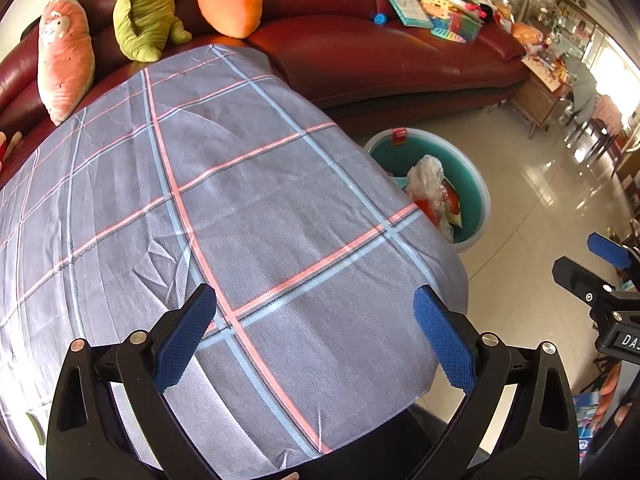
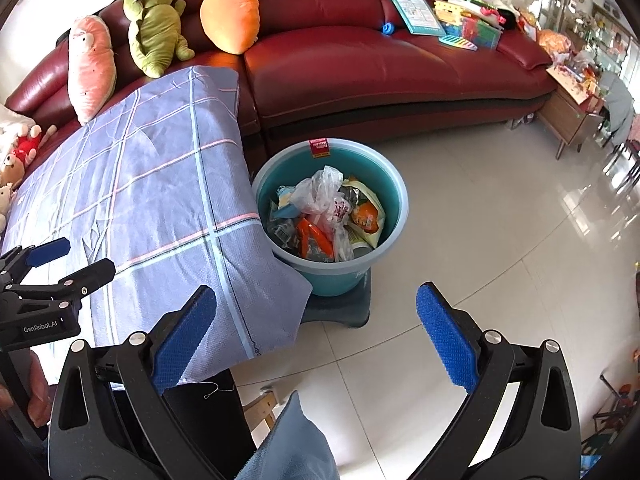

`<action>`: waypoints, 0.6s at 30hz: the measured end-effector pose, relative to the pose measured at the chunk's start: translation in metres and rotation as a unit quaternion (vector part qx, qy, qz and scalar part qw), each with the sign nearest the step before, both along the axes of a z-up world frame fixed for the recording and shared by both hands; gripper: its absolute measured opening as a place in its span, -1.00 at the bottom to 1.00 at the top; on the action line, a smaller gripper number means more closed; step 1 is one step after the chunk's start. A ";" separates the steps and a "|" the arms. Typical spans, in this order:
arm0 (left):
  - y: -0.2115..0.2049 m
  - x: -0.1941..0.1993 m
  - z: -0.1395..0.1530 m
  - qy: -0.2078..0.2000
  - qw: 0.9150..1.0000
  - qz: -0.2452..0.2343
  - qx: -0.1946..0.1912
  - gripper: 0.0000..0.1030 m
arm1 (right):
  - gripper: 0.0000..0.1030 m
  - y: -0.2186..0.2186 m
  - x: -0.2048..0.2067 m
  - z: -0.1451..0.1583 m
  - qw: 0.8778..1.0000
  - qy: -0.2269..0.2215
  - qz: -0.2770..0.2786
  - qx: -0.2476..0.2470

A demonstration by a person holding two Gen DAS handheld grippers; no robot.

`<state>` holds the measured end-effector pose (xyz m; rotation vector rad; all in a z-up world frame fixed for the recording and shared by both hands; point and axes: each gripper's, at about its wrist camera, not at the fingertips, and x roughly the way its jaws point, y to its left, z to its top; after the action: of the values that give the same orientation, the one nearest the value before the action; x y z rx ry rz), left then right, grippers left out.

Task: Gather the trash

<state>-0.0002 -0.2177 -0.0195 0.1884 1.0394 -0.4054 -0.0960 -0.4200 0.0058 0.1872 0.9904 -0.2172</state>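
A teal bucket stands on a dark stool beside the table and holds trash: a clear plastic bag, snack wrappers and orange scraps. The bucket also shows in the left wrist view, partly hidden by the table edge. My left gripper is open and empty above the grey checked tablecloth. My right gripper is open and empty above the floor, in front of the bucket. The left gripper shows at the left of the right wrist view.
A red leather sofa runs behind the table, with plush toys and books and toys on it. The tablecloth hangs over the table edge. A glossy tiled floor lies to the right. A blue cloth lies below.
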 end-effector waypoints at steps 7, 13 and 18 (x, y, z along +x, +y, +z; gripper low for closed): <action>-0.006 0.000 -0.001 -0.012 1.000 -0.002 0.010 0.92 | 0.87 -0.003 0.001 -0.005 1.000 0.001 -0.004 0.011; -0.008 -0.001 -0.002 -0.018 1.000 -0.005 0.005 0.92 | 0.87 -0.004 0.005 -0.012 1.000 0.007 -0.007 0.007; -0.008 0.001 -0.003 -0.017 1.000 0.002 0.007 0.92 | 0.87 -0.004 0.006 -0.014 1.000 0.007 -0.007 0.009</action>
<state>0.0007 -0.2259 -0.0221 0.2058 1.0090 -0.3909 -0.0897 -0.4245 -0.0084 0.2105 1.0064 -0.2232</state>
